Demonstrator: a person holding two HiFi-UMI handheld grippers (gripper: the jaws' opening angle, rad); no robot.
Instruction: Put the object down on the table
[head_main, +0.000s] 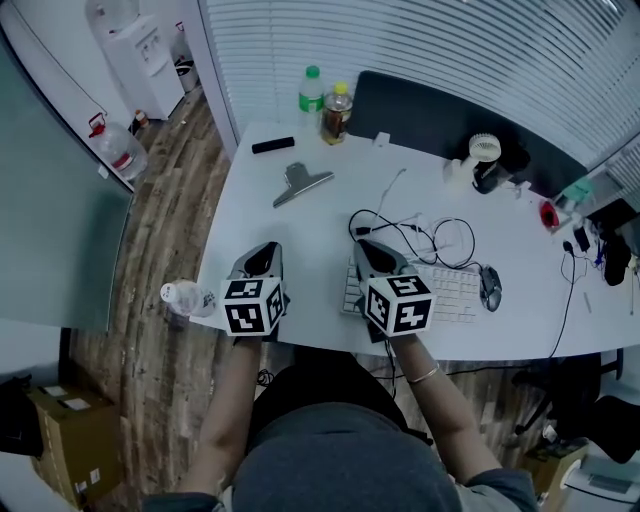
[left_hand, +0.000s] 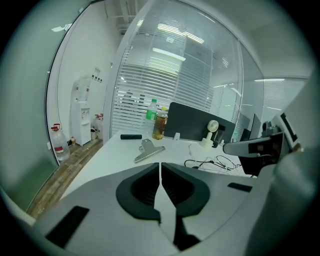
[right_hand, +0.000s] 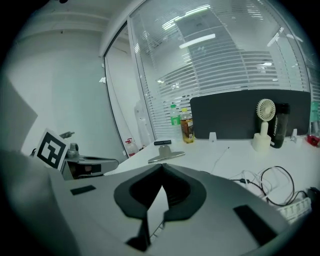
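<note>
A large metal clip (head_main: 300, 183) lies flat on the white table (head_main: 300, 260), well beyond both grippers; it also shows in the left gripper view as the clip (left_hand: 148, 150) and in the right gripper view as the clip (right_hand: 166, 156). My left gripper (head_main: 265, 248) hovers near the table's front edge, its jaws together and empty, as the left gripper (left_hand: 160, 164) shows in its own view. My right gripper (head_main: 365, 243) is beside it over the keyboard's left end. It is shut too, and nothing sits between the jaws of the right gripper (right_hand: 161, 165).
A keyboard (head_main: 455, 290), a mouse (head_main: 490, 287) and tangled cables (head_main: 420, 235) lie to the right. Two bottles (head_main: 337, 112), a black bar (head_main: 273, 145) and a small fan (head_main: 484, 152) stand along the back. A water bottle (head_main: 185, 297) sits at the left table edge.
</note>
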